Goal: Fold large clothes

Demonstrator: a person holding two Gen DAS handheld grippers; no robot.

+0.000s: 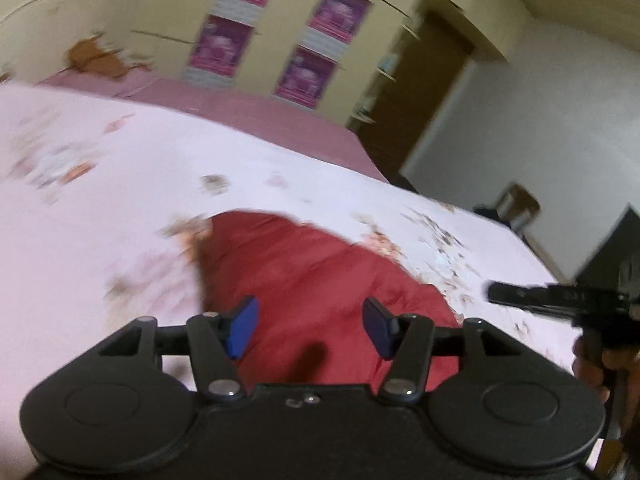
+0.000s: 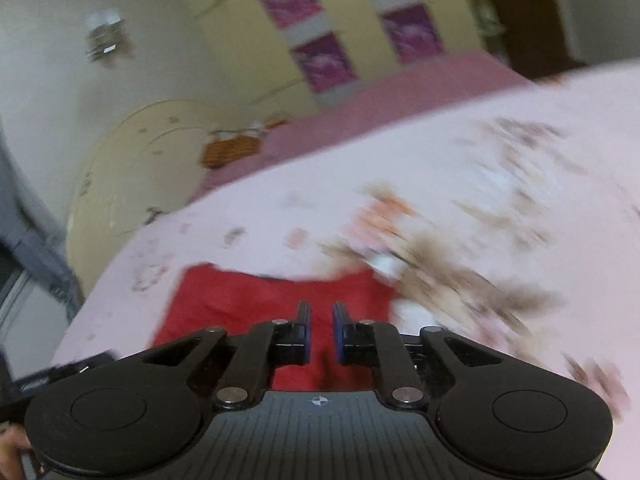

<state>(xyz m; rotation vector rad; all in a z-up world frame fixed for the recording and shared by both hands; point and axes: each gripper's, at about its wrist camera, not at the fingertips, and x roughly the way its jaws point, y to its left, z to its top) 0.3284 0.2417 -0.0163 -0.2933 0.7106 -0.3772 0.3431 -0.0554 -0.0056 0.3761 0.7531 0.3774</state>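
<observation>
The left gripper (image 1: 310,328) is hovering with its jaws spread wide and nothing between them; the right gripper (image 2: 321,330) is showing only a narrow gap, also empty. Just beyond both, the red garment (image 1: 316,280) is lying on the floral pink bedsheet (image 1: 120,184) — already looking like a compact rectangle from the right wrist view, so folding seems well advanced, perhaps one fold or a tidy-up remaining. No readable writing is showing; the wardrobe's purple posters (image 1: 224,46) are blurred.

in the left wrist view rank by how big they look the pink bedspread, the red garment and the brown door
1. Pink bedspread, largest.
2. Red garment.
3. Brown door, smallest as seen, though it stands far from the camera.
</observation>
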